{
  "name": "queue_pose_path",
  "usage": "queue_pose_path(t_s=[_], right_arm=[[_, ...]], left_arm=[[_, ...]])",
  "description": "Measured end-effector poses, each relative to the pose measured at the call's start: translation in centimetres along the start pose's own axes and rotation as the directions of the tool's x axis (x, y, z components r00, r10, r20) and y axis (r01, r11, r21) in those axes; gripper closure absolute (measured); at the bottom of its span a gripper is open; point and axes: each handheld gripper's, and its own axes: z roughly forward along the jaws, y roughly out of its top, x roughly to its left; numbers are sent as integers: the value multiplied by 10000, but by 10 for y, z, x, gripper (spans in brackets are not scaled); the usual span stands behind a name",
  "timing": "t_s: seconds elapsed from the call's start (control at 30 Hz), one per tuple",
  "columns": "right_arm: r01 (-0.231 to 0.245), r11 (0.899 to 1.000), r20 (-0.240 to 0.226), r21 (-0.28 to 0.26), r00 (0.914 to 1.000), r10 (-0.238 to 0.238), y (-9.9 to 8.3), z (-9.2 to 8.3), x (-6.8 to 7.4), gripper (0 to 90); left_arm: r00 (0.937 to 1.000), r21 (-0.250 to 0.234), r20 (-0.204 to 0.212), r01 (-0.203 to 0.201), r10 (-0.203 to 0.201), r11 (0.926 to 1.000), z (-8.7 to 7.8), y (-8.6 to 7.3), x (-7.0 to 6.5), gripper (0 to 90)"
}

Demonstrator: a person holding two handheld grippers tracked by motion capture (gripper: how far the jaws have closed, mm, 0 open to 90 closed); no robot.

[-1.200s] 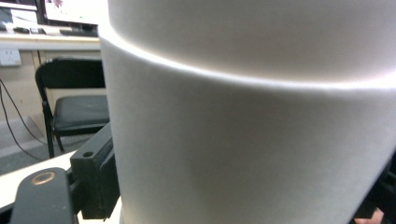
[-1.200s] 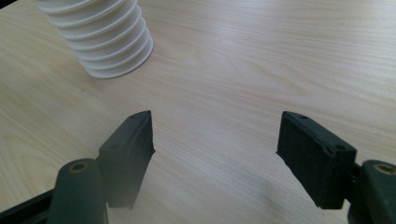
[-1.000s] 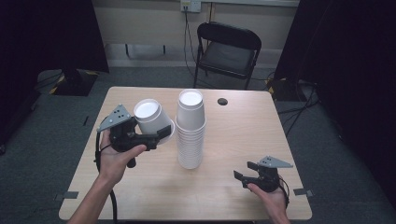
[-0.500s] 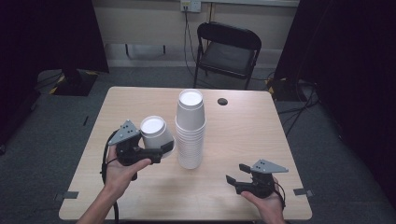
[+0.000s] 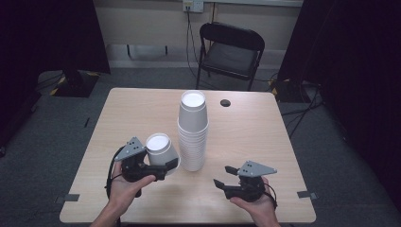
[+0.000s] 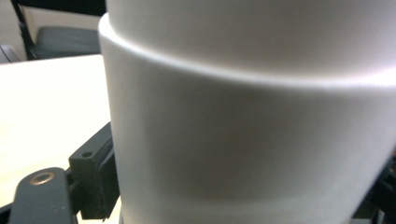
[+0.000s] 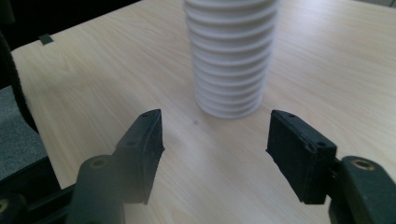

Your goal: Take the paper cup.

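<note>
Lowered and drawn toward the near table edge since the earlier frames, the left gripper [image 5: 163, 165] stays clamped on a single white foam cup [image 5: 161, 147], tilted mouth-up, just left of the stack of white foam cups [image 5: 192, 132]. Right gripper [image 5: 226, 177], jaws wide apart with nothing between them, points at the stack's base ahead on the wooden table [image 5: 250, 127].

White cup [image 5: 160, 147] upside down, beside tall inverted cup stack [image 5: 193, 130]
</note>
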Motion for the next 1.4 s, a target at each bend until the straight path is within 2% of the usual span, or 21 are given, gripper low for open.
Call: queue_pose_path(t_s=[0.07,0.1,0.2,0.23,0.3,0.4,0.5,0.57,0.63,0.73,0.8,0.9,1.07,1.13,1.17,1.2,1.27,1.3,1.33,1.37,1.4], right_arm=[[97,10000,-139,13,9999,-97,3,2,3,376],[204,9998,-189,0,9996,-204,5,5,5,380],[303,9995,-699,55,9971,-299,5,24,16,398],[303,9995,-699,55,9971,-299,5,24,16,398],[351,9993,-923,116,9952,-339,2,33,21,416],[367,9993,-983,32,9945,-362,2,35,24,431],[532,9984,-991,-197,9936,-549,3,37,28,461],[702,9973,-972,-227,9927,-721,6,37,30,469],[873,9959,-977,-256,9912,-894,9,38,31,473],[1080,9935,-994,-370,9888,-1112,14,41,34,492],[1184,9909,-1025,-643,9869,-1246,17,44,37,502],[1254,9887,-1088,-825,9850,-1340,18,47,40,490],[1391,9833,-927,-1172,9843,-1503,17,50,43,483],[1403,9816,-769,-1295,9855,-1510,18,49,42,452],[1372,9804,-815,-1417,9854,-1496,18,48,42,454],[1437,9766,-739,-1597,9848,-1570,19,47,42,460],[1441,9754,-698,-1670,9850,-1575,19,45,43,467],[1558,9693,-684,-1902,9828,-1714,20,44,44,483],[1558,9693,-684,-1902,9828,-1714,20,44,44,483],[1599,9672,-683,-1972,9820,-1763,20,44,44,491],[1762,9640,-679,-1991,9789,-1929,20,45,45,494]], left_arm=[[9997,-172,-253,-9,4,9999,-1,-3,-3,138],[9997,-190,-247,4,-9,9998,-1,-4,-4,137],[10000,-63,-35,-64,64,10000,2,-10,-12,138],[10000,-63,-35,-64,64,10000,2,-10,-12,138],[9996,-32,291,53,-52,10000,5,-11,-17,139],[9988,-20,464,143,-142,9999,8,-12,-20,139],[9954,112,808,500,-507,9987,14,-17,-26,139],[9909,167,1115,739,-753,9971,17,-17,-27,140],[9910,209,1151,659,-679,9976,17,-16,-28,140],[9890,211,1219,812,-832,9965,18,-16,-28,140],[9851,294,1477,849,-884,9960,18,-16,-27,140],[9824,281,1610,919,-952,9954,17,-17,-28,141],[9723,372,1904,1305,-1353,9907,19,-22,-31,140],[9592,394,2258,1654,-1701,9854,20,-23,-33,140],[9607,447,2235,1588,-1648,9863,21,-22,-34,140],[9586,460,2268,1663,-1724,9850,22,-22,-35,140],[9568,515,2326,1668,-1742,9847,23,-22,-35,140],[9545,602,2367,1721,-1816,9832,24,-23,-36,140],[9545,602,2367,1721,-1816,9832,24,-23,-36,140],[9484,601,2472,1897,-1988,9800,25,-23,-37,140],[9290,716,2831,2274,-2384,9712,26,-24,-36,140]])
